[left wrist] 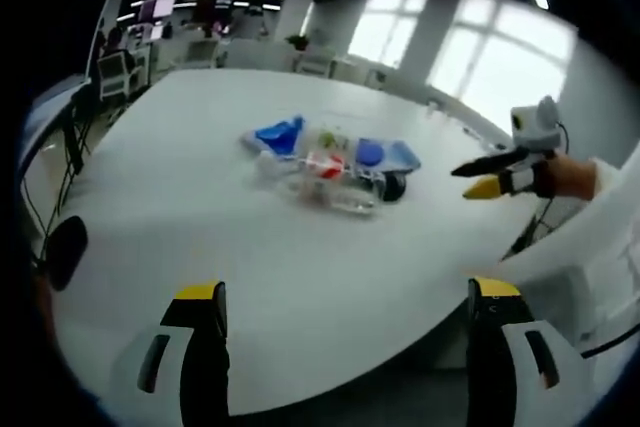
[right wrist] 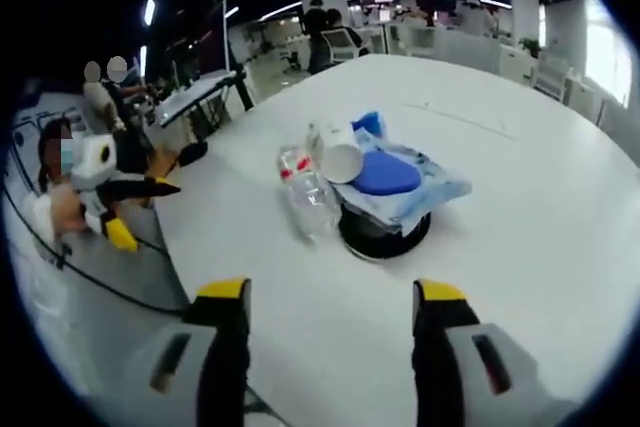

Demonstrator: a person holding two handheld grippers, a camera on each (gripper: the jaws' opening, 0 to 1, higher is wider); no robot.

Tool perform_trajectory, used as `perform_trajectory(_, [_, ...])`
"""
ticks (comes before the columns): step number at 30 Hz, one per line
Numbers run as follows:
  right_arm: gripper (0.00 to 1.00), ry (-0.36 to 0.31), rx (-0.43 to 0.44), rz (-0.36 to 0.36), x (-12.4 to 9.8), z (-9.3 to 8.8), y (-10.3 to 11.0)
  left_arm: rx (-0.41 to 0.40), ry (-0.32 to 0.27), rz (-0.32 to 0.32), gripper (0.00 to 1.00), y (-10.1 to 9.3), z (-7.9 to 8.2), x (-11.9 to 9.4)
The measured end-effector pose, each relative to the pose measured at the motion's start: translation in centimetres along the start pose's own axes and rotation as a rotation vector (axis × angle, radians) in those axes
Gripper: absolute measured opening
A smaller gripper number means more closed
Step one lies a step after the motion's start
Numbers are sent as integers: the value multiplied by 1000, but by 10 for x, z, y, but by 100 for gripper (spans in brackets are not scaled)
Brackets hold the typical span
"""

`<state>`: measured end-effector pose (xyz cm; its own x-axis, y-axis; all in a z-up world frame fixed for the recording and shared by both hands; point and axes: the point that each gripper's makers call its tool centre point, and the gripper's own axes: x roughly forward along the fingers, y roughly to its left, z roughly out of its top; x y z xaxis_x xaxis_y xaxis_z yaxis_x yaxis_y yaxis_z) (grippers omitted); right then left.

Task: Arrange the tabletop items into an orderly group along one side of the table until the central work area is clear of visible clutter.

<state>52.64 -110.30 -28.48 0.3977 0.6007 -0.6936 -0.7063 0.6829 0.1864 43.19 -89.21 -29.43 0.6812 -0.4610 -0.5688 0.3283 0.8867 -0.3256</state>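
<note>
Both grippers are hanging over the white surface [right wrist: 560, 207] with fingers apart, left gripper [left wrist: 345, 322] and right gripper [right wrist: 330, 322]. The clear plastic bottle [right wrist: 305, 197], white cup [right wrist: 335, 150] and blue packet [right wrist: 400, 182] are sitting together near the middle.

From my left gripper view the cluster of items [left wrist: 330, 162] near the middle of the white table [left wrist: 200, 237] is motion-blurred; I can make out blue, red and clear shapes but cannot tell them apart. The table's near edge is cut off behind my own jaws.

In my right gripper view the black round base [right wrist: 385, 232] is mostly hidden under the blue wet-wipe pack [right wrist: 400, 182], so I cannot tell what it is. The clear plastic bottle [right wrist: 305, 197] is partly covered by the white cup [right wrist: 335, 152]. The table's far right corner runs out of frame.
</note>
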Motion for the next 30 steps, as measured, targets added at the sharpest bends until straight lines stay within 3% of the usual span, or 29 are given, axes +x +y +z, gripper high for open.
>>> perform_trajectory(16, [64,-8,-79,26,16,32,0,-20,-18,16,97,4,-2,-5])
perform_trajectory(30, [62,4,-162,52,29,54,4,60,-7,14,97,-4,-3,-2])
